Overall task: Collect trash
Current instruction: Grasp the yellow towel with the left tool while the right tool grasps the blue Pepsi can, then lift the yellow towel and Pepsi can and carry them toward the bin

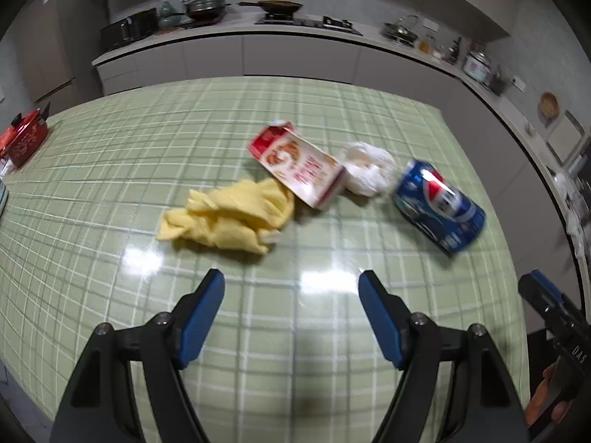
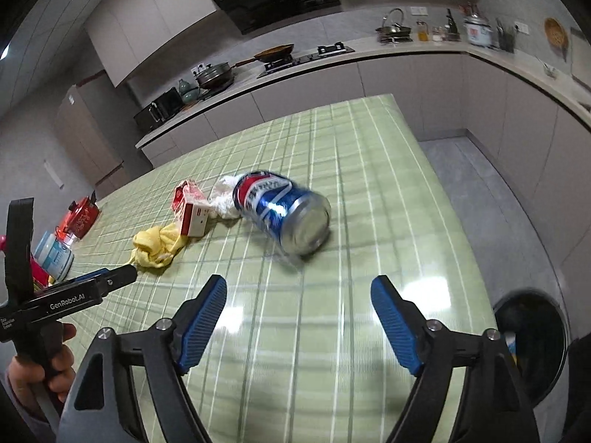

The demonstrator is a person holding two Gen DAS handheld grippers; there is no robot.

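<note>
On the green checked table lie a crumpled yellow cloth [image 1: 229, 216], a red-and-white carton [image 1: 299, 164] on its side, a white crumpled wad [image 1: 367, 173] and a blue Pepsi can [image 1: 439, 205] on its side. My left gripper [image 1: 291, 284] is open and empty, above the table just short of the cloth and carton. My right gripper [image 2: 299, 288] is open and empty, just short of the can [image 2: 286, 212]. The right view also shows the carton [image 2: 190, 208], the wad [image 2: 223, 199] and the cloth [image 2: 157, 245]. The left gripper body [image 2: 74, 295] shows at that view's left.
A dark round bin [image 2: 532, 339] stands on the floor beside the table's right edge. A red box [image 1: 26, 138] and a white-blue tub [image 2: 55, 254] sit at the table's left end. Kitchen counters with pans run along the back.
</note>
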